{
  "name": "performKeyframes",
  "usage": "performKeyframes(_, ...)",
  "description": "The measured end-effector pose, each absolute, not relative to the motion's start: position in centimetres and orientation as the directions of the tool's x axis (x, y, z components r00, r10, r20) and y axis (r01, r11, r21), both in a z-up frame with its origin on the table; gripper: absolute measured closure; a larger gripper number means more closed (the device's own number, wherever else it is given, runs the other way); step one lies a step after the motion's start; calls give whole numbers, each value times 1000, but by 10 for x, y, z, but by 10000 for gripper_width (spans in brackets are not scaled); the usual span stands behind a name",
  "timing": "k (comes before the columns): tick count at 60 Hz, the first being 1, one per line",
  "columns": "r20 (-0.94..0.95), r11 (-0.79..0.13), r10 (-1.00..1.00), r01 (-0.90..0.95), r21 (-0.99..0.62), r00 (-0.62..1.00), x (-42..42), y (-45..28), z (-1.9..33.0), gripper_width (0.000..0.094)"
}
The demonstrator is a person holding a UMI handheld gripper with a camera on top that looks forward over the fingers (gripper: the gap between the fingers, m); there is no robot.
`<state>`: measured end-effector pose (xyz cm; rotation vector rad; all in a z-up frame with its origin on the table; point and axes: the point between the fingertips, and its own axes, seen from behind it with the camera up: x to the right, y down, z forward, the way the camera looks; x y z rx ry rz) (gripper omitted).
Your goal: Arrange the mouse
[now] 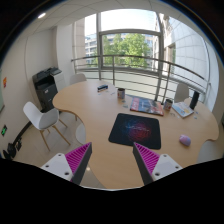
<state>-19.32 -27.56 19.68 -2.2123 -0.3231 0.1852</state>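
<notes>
While your gripper [112, 160] hangs spread and empty, approach stage: steer toward the purple mouse [185, 140] beside the mouse mat [134, 129].

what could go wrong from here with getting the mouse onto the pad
The tongs are open and empty, well short of the black square mouse pad. The small purple mouse sits close to the edge of the curved wooden table, so a clumsy grab could knock it off. It is also small, so an off-centre grip might slip.
</notes>
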Motion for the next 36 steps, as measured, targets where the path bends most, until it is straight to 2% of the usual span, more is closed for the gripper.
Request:
performKeyframes(8,-8,-632,237,148,-761,972,-158,-285,173,97)
performKeyframes(20,58,-712,113,122,-692,992,-20,-286,87,94)
performKeyframes(28,127,-728,25,105,-678,992,81,-264,43,92)
performKeyframes(36,166,-702,-22,103,-705,986,161,-213,21,91)
